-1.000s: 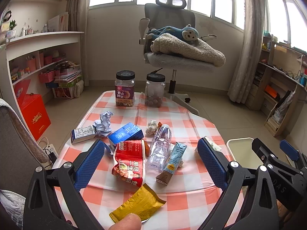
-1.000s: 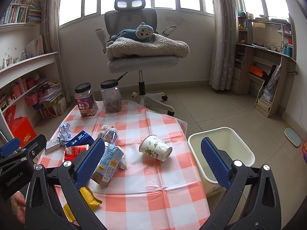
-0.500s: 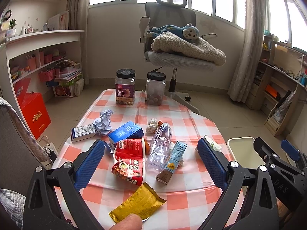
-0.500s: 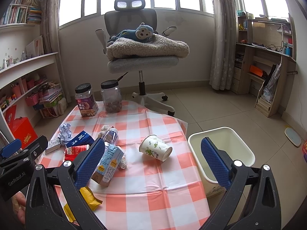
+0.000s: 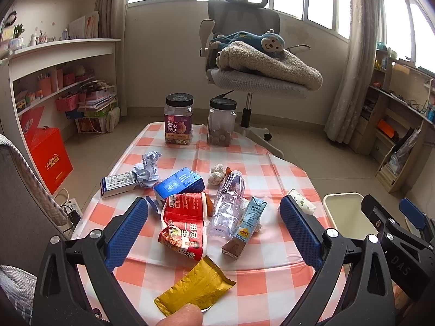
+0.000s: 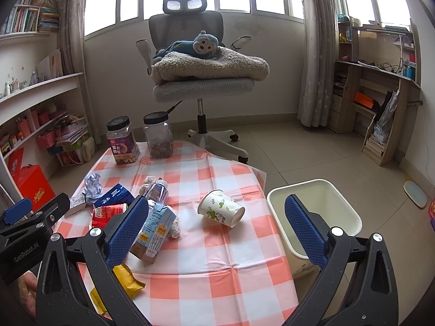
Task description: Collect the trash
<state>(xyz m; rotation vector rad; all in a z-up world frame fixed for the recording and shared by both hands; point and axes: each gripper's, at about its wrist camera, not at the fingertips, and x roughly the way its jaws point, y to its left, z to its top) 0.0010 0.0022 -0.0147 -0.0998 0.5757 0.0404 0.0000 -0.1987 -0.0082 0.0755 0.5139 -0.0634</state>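
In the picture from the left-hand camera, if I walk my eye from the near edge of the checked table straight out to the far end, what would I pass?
Yellow wrapper → red snack bag → blue box → crumpled paper ball → labelled jar at the far end.

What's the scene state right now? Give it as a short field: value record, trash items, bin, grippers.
surface: table with orange-and-white checked cloth
trash on table: paper cup on its side; milk carton; clear plastic bottle; red wrapper; yellow wrapper; blue box; crumpled paper
not trash, likely: two lidded jars at far edge
bin: cream bin on the floor right of table, looks empty
left gripper: open, holding nothing
right gripper: open, holding nothing
progress: nothing collected yet
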